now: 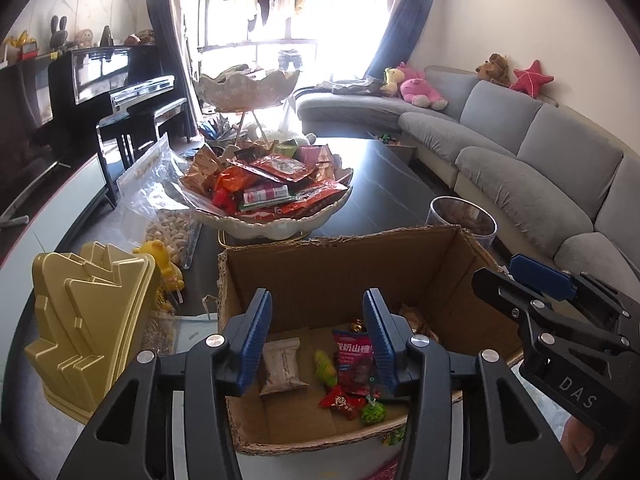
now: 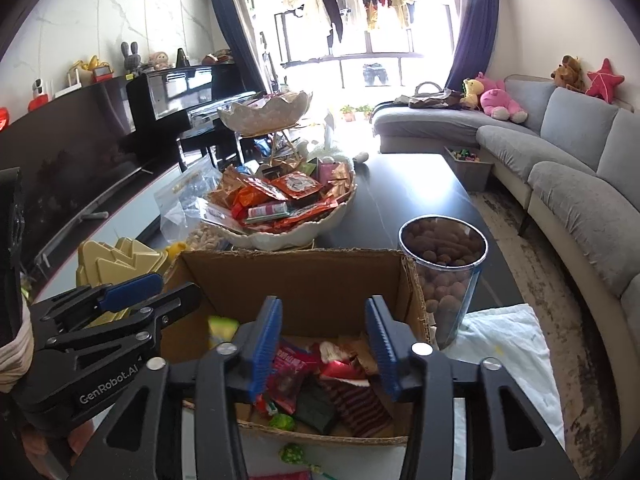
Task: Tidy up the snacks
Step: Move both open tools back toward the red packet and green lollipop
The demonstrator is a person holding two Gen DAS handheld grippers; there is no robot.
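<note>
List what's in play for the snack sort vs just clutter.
In play:
brown cardboard box
white scalloped snack bowl
beige wrapped snack
red snack packet

Clutter:
gold plastic tree-shaped mould
clear tub of brown nuts
grey sofa
black piano

An open cardboard box (image 1: 352,276) stood upright on the dark surface (image 1: 384,176), holding loose snacks: a beige packet (image 1: 282,366), red packets (image 1: 354,354) and green candies (image 1: 326,366). Just behind it sat a white tiered bowl (image 1: 276,224) heaped with snack packets (image 1: 276,178).
</note>
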